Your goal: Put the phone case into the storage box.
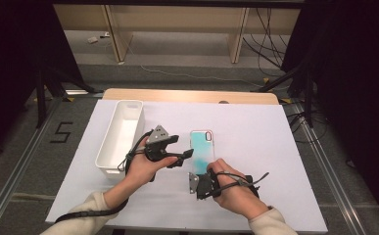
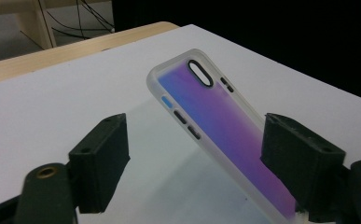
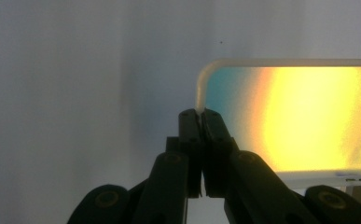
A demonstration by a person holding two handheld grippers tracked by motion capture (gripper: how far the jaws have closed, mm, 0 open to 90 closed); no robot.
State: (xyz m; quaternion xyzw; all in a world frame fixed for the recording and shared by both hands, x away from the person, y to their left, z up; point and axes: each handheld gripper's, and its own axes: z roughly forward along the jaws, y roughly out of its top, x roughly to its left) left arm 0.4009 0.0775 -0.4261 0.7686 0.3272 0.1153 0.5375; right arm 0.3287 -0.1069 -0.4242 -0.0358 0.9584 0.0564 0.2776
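A translucent phone case [image 1: 202, 146] with an iridescent teal back lies lengthwise in the middle of the white sheet [image 1: 255, 147]. My right gripper [image 1: 207, 173] is at its near end, shut on the rim at a corner of the case [image 3: 285, 116]; the closed jaws meet at the right gripper's tip [image 3: 200, 116]. My left gripper [image 1: 181, 159] is open just left of the case. In the left gripper view the case [image 2: 225, 126] looks purple and tilted, and it runs between the spread jaws of the left gripper [image 2: 199, 168], close to the right-hand pad [image 2: 299, 163].
A long white bin [image 1: 121, 134] stands on the left part of the sheet, right behind my left hand. The wooden table edge [image 1: 187, 95] shows beyond the sheet. Cables [image 1: 270, 34] lie on the floor at the back.
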